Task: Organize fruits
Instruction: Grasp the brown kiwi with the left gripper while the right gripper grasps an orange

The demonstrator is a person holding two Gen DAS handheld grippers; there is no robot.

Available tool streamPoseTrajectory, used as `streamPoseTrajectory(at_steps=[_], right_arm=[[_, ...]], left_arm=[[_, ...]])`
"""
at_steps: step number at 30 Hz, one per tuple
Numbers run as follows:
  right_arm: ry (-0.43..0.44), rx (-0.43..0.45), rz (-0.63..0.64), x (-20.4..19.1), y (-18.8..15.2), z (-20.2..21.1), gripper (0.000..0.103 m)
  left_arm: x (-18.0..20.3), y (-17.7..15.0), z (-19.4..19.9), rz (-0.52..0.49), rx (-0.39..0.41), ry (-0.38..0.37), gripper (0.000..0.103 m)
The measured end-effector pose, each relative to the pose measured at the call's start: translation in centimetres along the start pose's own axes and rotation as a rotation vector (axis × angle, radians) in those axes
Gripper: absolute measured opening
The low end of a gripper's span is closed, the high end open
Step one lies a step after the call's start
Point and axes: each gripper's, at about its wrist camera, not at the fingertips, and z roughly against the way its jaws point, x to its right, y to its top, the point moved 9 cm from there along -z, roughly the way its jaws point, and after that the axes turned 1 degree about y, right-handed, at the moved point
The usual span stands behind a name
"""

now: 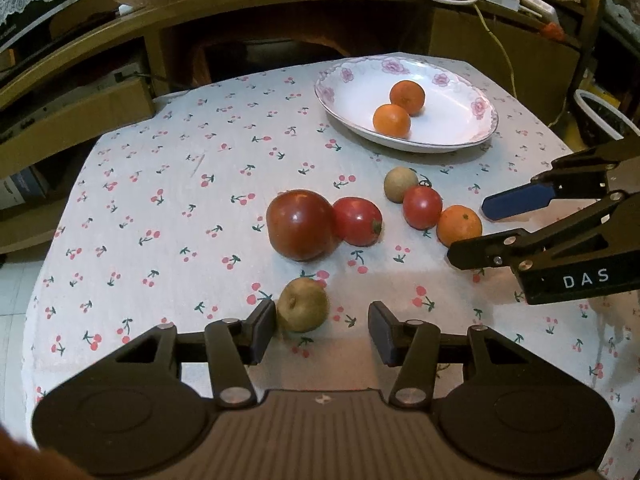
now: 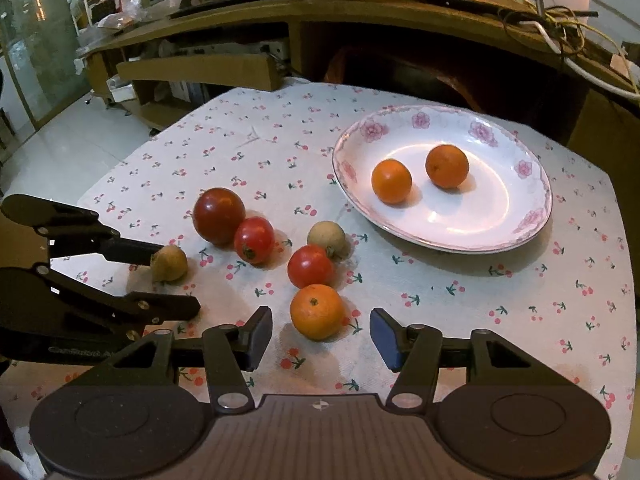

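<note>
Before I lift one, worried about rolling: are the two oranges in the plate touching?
Apart. The right wrist view shows white plate between the left orange and the right orange.

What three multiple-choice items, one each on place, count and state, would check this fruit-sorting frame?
1. Where does the orange that is off the plate lie?
A. On the cloth just ahead of the right gripper
B. On the wooden shelf
C. Under the plate

2. How many oranges are in the flowered plate?
A. None
B. Two
C. Four

3. How do the jaws of the left gripper stand?
A. Shut on a tomato
B. Shut with nothing between them
C. Open, with the small brown fruit by one finger

Answers: 1 A, the right wrist view shows it on the cherry-print cloth ahead of the open jaws. 2 B, both views show two oranges in the plate. 3 C, the left wrist view shows a wide gap, with the brown fruit by the left finger.
</note>
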Motion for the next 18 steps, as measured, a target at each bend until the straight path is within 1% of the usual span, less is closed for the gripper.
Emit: streamPoseTrajectory(at_steps=[2,4,7,8,10,11,12,15,17,18], right_arm=[[-0.003,-0.006,-0.006,0.12,-0.11,-0.15,0.055],[-0.001,-0.011,-0.014,0.19,-0.22,-0.19,0.048],[-0.006,-0.024,-0.011,0.22,-0.32,-0.37,0.041],[-0.010,-0.028,-0.005,0.17,-0.31,-0.37,0.040],[0.000,-0.028,-0.010,0.11,-0.27,-0.32,0.031],[0.008,-0.031,-0.016,0.07,-0.26,-0.31,0.029],[0.012,-0.034,-0.020,0.07,-0.30,-0.30,0.028],[0.009,-0.035,-0.018,0.08,-0.43,-0.21,0.028],[0.007,-0.035,-0.019,-0.05,-0.39,-0.18,0.027],[0.008,-0.037,-0.019,-0.08,-0.40,-0.14,0.027]], left_arm=[[-0.23,0.15,-0.08,0.002,0.002,0.003,0.055],[-0.64,0.38,-0.25,0.012,0.003,0.012,0.055],[-1.01,0.55,-0.43,0.029,0.009,0.012,0.053],[-1.02,0.55,-0.41,0.027,0.009,0.013,0.052],[-0.89,0.48,-0.31,0.017,0.011,0.011,0.048],[-0.80,0.45,-0.27,0.012,0.012,0.010,0.044],[-0.68,0.40,-0.19,0.002,0.013,0.010,0.040],[-0.51,0.37,0.00,-0.025,0.015,0.019,0.034],[-0.47,0.36,0.08,-0.022,0.010,0.008,0.031],[-0.42,0.34,0.16,-0.019,0.006,0.000,0.031]])
